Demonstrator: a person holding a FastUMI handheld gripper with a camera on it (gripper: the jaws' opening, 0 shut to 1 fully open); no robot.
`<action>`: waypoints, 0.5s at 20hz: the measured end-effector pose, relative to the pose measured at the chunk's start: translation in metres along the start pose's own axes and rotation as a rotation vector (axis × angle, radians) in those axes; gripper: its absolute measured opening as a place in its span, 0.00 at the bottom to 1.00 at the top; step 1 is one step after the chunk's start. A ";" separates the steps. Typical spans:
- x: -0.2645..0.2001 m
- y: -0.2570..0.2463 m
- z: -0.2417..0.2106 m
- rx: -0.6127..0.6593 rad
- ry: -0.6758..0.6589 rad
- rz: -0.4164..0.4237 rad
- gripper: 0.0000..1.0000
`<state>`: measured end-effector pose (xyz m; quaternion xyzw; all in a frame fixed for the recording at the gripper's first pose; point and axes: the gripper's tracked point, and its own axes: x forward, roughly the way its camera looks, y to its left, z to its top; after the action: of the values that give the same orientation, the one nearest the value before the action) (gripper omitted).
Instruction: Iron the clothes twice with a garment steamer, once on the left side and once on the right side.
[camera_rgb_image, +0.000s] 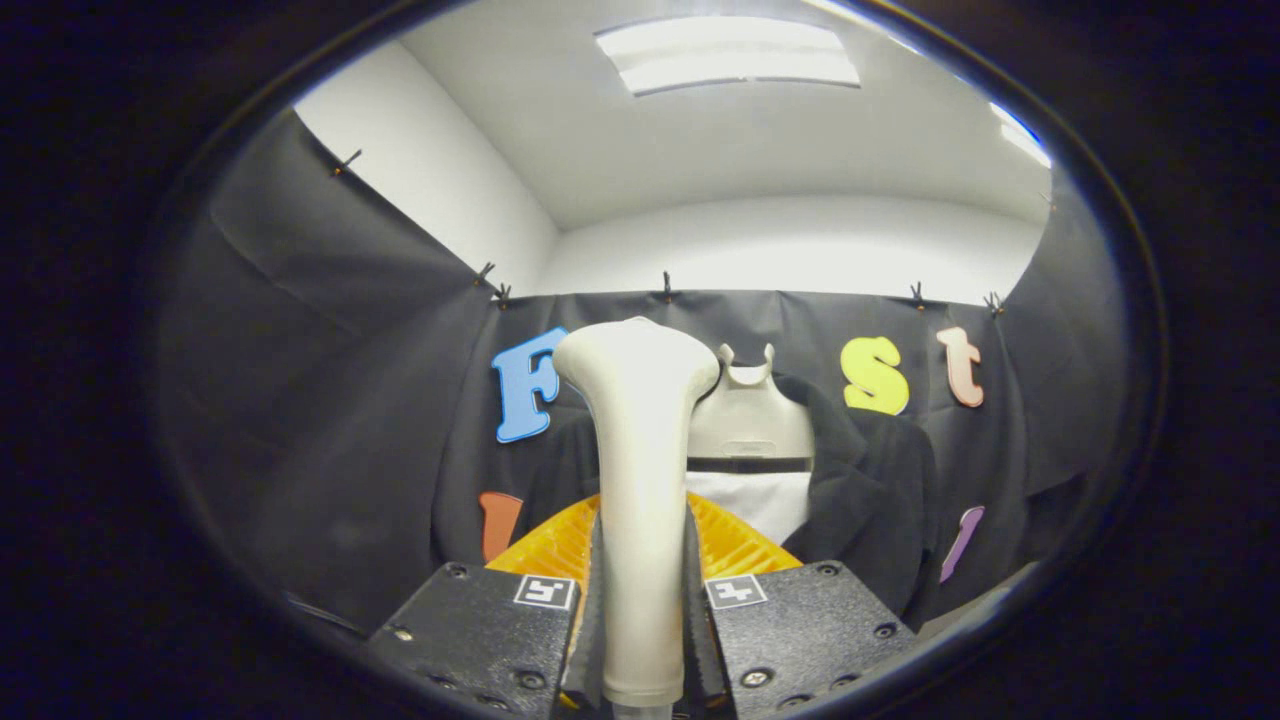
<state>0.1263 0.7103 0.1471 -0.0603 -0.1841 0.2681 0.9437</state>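
The tongs (642, 600) sit at six o'clock, both fingers pressed against the cream plastic garment steamer handle (640, 500) standing upright between them. Behind the handle lies the orange ribbed steamer head (740, 545). Beyond it, at twelve o'clock, hangs the dark fabric jacket (860, 480) over a white shirt (765, 500) on a grey plastic hanger stand (748, 415).

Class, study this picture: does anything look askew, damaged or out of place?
Nothing stands out. The gripper is shut on the steamer handle, which stands upright between its fingers. Beyond it, the dark jacket hangs evenly on its hanger.
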 end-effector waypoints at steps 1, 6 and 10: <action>0.008 0.002 0.000 -0.007 -0.005 -0.001 0.34; 0.026 0.015 -0.021 -0.040 0.052 0.022 0.34; 0.020 0.018 -0.036 -0.047 0.067 0.027 0.34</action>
<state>0.1475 0.7354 0.1163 -0.0937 -0.1576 0.2745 0.9440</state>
